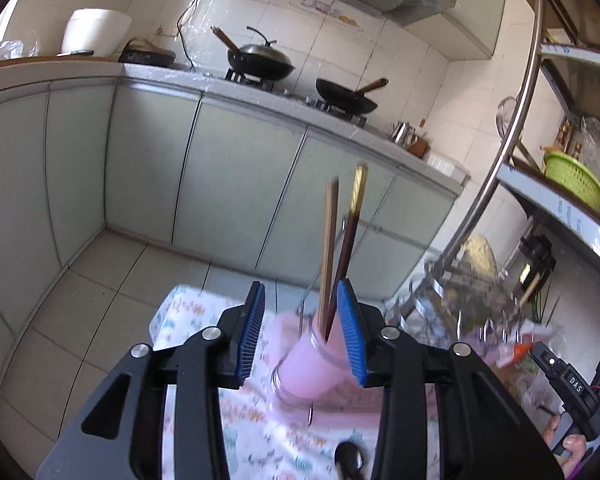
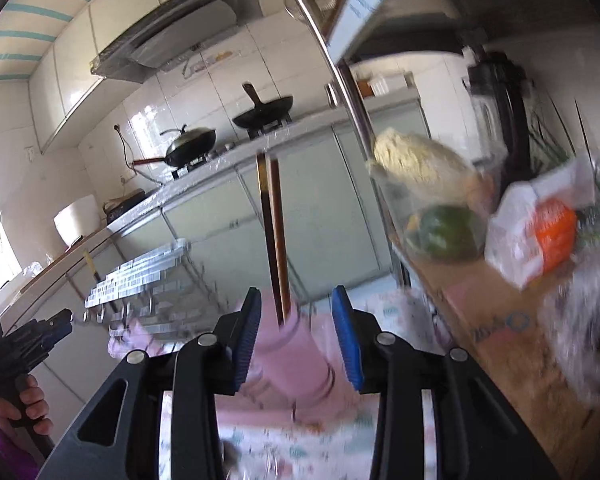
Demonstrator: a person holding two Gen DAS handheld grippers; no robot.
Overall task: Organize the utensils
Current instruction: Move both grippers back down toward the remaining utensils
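A: Left wrist view, and the left hand-held gripper (image 1: 302, 332) has its blue pads well apart, nothing clamped. The pink cup (image 1: 314, 368) sits low in the centre of the frame, between the two pads, on the patterned cloth (image 1: 204, 316) that covers the surface.

B: And the chopsticks (image 1: 334, 248) stand up out of that cup, a pale wooden pair beside a dark one with a gold end, leaning toward the upper right of the frame. The right pad looks very near them; whether it touches, I can't tell.

A: A dark spoon (image 1: 348, 458) lies at the bottom edge, below the cup.

B: Over to the right wrist view. The right hand-held gripper (image 2: 296, 332) is spread open too, gripping nothing. The cup appears low centre between its pads, blurred, the chopsticks rising straight up the middle of the frame.

A: Lower left there, a hand (image 2: 28, 404) holds the other gripper's handle. Right of frame, a shelf (image 2: 500, 320) carries bagged food.
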